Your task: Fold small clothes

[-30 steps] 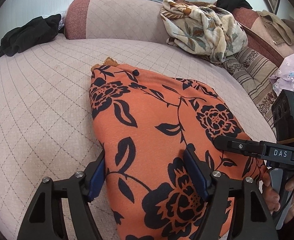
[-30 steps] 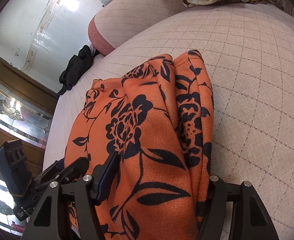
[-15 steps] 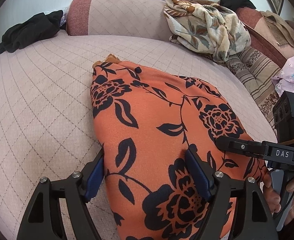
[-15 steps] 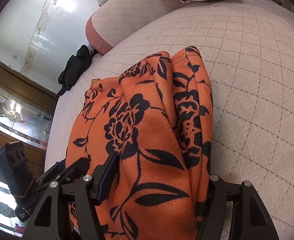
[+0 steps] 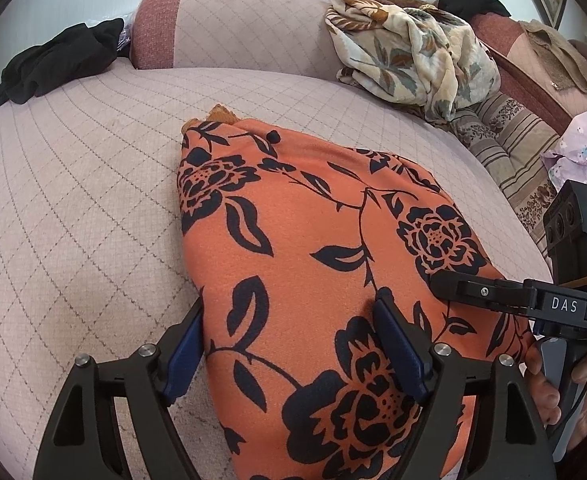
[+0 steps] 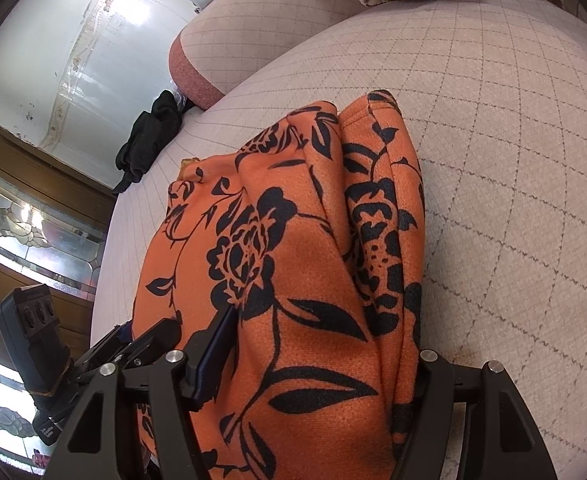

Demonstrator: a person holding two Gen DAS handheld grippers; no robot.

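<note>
The orange floral garment (image 5: pixel 305 264) lies folded on the quilted sofa seat (image 5: pixel 73 200); by my reading you are finishing a fold. Your left gripper (image 5: pixel 289 344) straddles its near edge, jaws opening, cloth between them. Your right gripper (image 6: pixel 313 364) straddles the bunched right side; I cannot tell whether it pinches. Both point steeply downward. Next: withdraw cleanly without dragging cloth.

Black hand-held gripper (image 5: pixel 289 344), blue pads (image 5: pixel 397 350), silver screws

orange garment (image 5: pixel 313 280): near end cut off by bottom edge | right gripper (image 6: pixel 313 364): right pad hidden by cloth
</note>
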